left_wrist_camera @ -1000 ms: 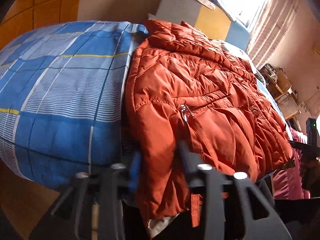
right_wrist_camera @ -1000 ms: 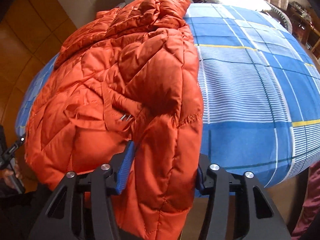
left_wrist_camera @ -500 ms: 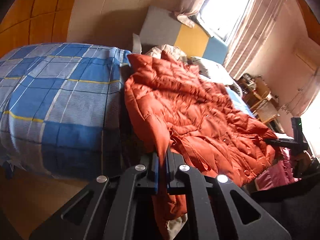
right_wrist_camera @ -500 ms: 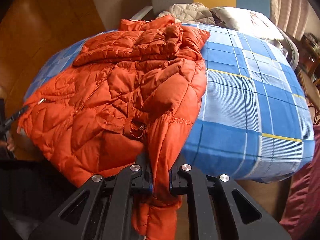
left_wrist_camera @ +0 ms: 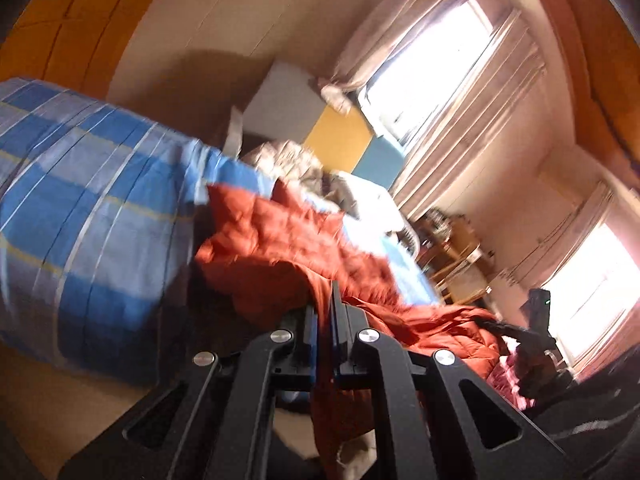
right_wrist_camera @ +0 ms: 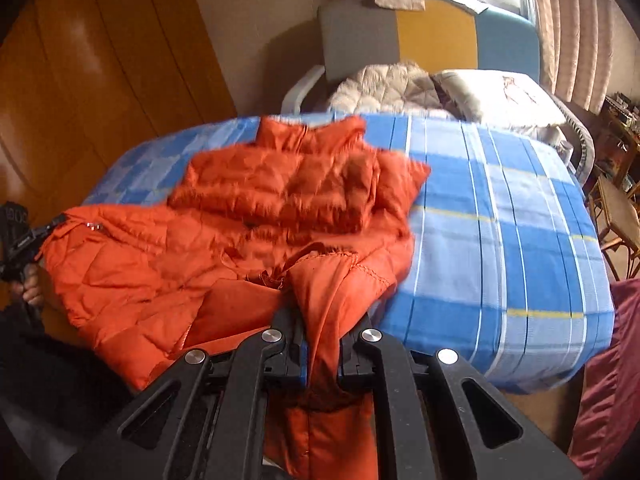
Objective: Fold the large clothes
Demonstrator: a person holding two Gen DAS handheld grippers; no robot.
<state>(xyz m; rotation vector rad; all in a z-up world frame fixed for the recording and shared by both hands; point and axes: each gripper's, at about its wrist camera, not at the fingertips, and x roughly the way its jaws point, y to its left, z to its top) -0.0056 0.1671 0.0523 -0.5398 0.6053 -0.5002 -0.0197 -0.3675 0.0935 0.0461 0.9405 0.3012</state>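
Left wrist view: left gripper [left_wrist_camera: 325,322] at bottom centre, fingers [left_wrist_camera: 308,330] pressed together on a thin fold of the orange jacket [left_wrist_camera: 280,236]; fabric hangs down between and below them.
Right wrist view: right gripper [right_wrist_camera: 320,346] at bottom centre, fingers [right_wrist_camera: 294,340] pinching a thicker bunch of the same jacket [right_wrist_camera: 256,216]; hem drops below the fingers.
Jacket position: quilted, lying on the bed [right_wrist_camera: 500,208], near edge pulled off the mattress toward both grippers; collar end points at the headboard [right_wrist_camera: 432,34]. One sleeve folded across the chest, as seen from the right wrist.
Jacket left edge: zipper pull [right_wrist_camera: 93,225] visible near the other gripper, which sits at the frame's left border in the right wrist view.
Bed cover: blue and white plaid with thin yellow lines, bare to the right of the jacket.
Behind jacket: beige quilted garment [right_wrist_camera: 384,88] and a white pillow [right_wrist_camera: 500,96] at the head of the bed.
Far: grey, yellow and blue headboard panels, curtains [left_wrist_camera: 452,92] and bright window, wooden wardrobe [right_wrist_camera: 92,72] on the left.
Image quality: motion blur in both views, more so in the left.
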